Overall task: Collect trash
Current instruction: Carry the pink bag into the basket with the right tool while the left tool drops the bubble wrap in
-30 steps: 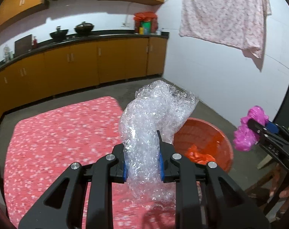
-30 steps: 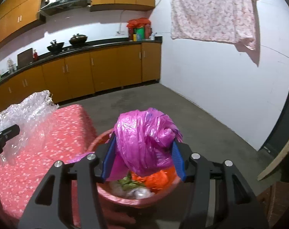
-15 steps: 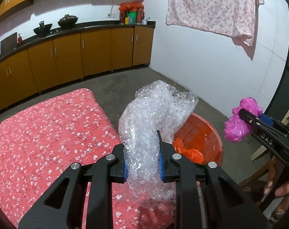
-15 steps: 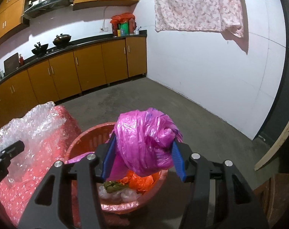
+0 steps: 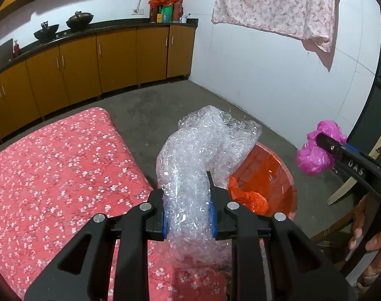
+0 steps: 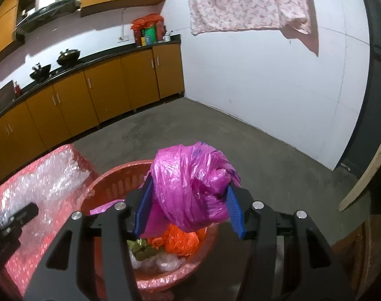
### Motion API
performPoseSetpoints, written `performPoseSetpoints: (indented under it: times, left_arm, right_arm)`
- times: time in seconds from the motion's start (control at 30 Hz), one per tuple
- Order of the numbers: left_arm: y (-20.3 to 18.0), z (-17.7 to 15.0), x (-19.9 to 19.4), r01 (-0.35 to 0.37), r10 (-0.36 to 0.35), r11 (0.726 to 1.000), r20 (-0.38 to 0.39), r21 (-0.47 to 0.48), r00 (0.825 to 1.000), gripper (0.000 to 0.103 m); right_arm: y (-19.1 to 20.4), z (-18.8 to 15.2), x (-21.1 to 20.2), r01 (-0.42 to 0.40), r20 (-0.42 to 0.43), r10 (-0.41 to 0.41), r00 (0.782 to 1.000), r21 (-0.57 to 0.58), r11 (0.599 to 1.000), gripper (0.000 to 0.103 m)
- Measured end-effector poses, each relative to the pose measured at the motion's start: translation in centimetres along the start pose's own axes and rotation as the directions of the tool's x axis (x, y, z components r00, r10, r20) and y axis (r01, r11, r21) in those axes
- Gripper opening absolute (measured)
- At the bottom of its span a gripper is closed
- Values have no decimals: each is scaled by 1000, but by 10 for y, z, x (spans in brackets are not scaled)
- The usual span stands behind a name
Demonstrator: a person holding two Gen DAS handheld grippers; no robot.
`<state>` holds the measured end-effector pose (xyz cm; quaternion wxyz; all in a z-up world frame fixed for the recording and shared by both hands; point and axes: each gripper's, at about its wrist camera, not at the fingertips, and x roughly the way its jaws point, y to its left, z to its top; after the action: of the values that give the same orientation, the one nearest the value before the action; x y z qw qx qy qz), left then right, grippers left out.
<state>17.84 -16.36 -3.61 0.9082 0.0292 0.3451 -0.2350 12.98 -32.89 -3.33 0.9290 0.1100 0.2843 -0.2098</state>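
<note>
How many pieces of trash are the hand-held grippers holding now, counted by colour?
Clear bubble wrap, in the left hand-held gripper: 1
Magenta plastic bag, in the right hand-held gripper: 1
Total: 2

Your left gripper (image 5: pixel 187 215) was clamped on the bubble wrap (image 5: pixel 200 165) nearby, while your right gripper (image 6: pixel 189 209), out to the right, pinched the magenta bag (image 6: pixel 190 190).

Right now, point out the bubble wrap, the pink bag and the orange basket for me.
bubble wrap (image 5: pixel 190 175): left wrist view, on the crumpled middle above the jaws.
pink bag (image 6: pixel 190 188): right wrist view, on the bunched front of the bag.
orange basket (image 6: pixel 115 183): right wrist view, on its inner left wall.
</note>
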Motion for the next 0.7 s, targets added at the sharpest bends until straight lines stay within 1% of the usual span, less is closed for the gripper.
performPoseSetpoints:
  times: [0.1,0.4,0.5,0.63,0.7]
  left_arm:
    - [-6,0,11,13,-13,1000,-13,4,1000,23]
    - [-15,0,42,58,-57,998,-52,22,997,23]
    - [-18,-2,51,76,-73,997,-66,30,995,23]
    - [-19,-3,57,84,-81,996,-71,40,994,24]
    - [-18,-3,60,83,-81,996,-73,35,994,29]
  right_arm:
    - [0,2,6,-4,2,4,1000,20,1000,52]
    - [1,9,20,-30,22,29,999,33,999,53]
    - [1,10,26,-47,22,46,999,39,998,53]
    - [3,8,33,-88,13,88,996,39,995,54]
    - [4,7,35,-114,11,114,993,49,992,57]
